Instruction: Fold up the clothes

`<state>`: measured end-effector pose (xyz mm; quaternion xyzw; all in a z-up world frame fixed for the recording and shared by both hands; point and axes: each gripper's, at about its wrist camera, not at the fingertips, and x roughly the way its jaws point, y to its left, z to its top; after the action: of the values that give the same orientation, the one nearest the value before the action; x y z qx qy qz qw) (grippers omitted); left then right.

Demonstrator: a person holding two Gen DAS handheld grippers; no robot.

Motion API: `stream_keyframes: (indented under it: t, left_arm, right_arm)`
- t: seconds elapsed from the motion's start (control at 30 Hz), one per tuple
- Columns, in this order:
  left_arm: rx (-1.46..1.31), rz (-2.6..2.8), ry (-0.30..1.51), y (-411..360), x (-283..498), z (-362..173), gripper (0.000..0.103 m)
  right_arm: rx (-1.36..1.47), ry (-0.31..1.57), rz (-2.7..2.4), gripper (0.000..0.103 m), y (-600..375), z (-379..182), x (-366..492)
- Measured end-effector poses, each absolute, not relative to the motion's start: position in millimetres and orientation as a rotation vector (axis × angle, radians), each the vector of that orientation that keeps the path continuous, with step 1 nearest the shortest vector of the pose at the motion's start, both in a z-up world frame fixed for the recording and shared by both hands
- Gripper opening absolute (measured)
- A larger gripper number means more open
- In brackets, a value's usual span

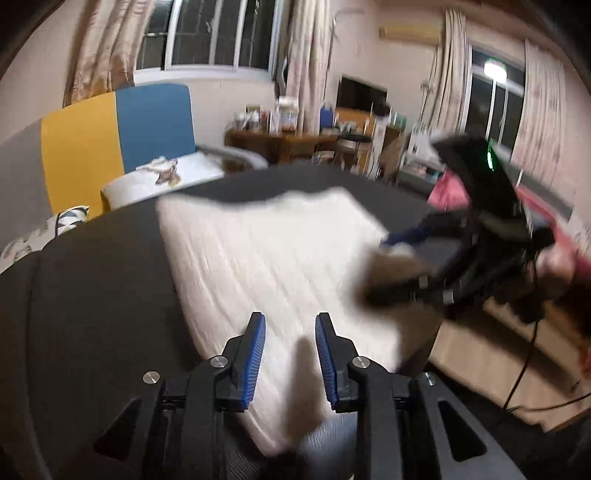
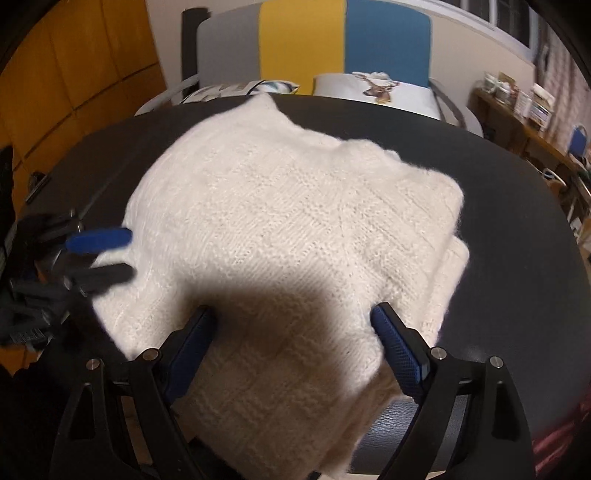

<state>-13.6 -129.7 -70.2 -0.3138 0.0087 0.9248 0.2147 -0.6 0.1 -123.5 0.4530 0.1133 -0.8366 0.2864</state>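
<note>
A folded white knit sweater (image 2: 288, 229) lies on a dark table (image 2: 517, 229); it also shows in the left wrist view (image 1: 273, 258). My right gripper (image 2: 291, 328) is open wide, hovering over the sweater's near edge with nothing between its jaws. It appears blurred at the sweater's right side in the left wrist view (image 1: 391, 266). My left gripper (image 1: 290, 328) is open and empty over the sweater's near corner. It appears at the sweater's left edge in the right wrist view (image 2: 125, 254), jaws parted.
A bed with a yellow and blue headboard (image 2: 343, 40) and a deer-print pillow (image 2: 373, 88) stands behind the table. A cluttered wooden desk (image 1: 284, 140) and curtained windows (image 1: 214, 33) lie beyond. A pink cloth (image 1: 448, 188) lies at the far right.
</note>
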Motion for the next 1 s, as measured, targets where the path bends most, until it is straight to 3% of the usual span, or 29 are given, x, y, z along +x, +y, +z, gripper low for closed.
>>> stream_keyframes:
  t: [0.23, 0.4, 0.5, 0.57, 0.77, 0.9, 1.0]
  left_arm:
    - [-0.869, 2.660, -0.067, -155, -116, -56, 0.028]
    - [-1.218, 2.522, -0.108, -145, -184, -103, 0.028]
    - [-1.240, 2.505, -0.170, -144, -189, -111, 0.029]
    - [-1.201, 2.500, -0.240, -153, -190, -104, 0.029]
    - [-1.083, 2.616, -0.334, -195, -205, -88, 0.029]
    - [-1.228, 2.589, -0.315, -199, -242, -107, 0.029]
    - [-1.376, 2.559, -0.215, -186, -254, -133, 0.030]
  right_arm:
    - [1.044, 0.259, -2.155, 0.089, -15, -79, -44]
    - [1.228, 0.180, -2.061, 0.089, -10, -117, -106]
    - [1.234, -0.024, -2.057, 0.089, 19, -132, -117]
    - [1.201, -0.033, -2.068, 0.089, 23, -133, -112]
    - [1.161, 0.039, -2.050, 0.090, 19, -104, -117]
    - [1.098, 0.127, -1.996, 0.090, -7, -92, -135]
    - [1.188, 0.182, -1.913, 0.090, -29, -115, -152]
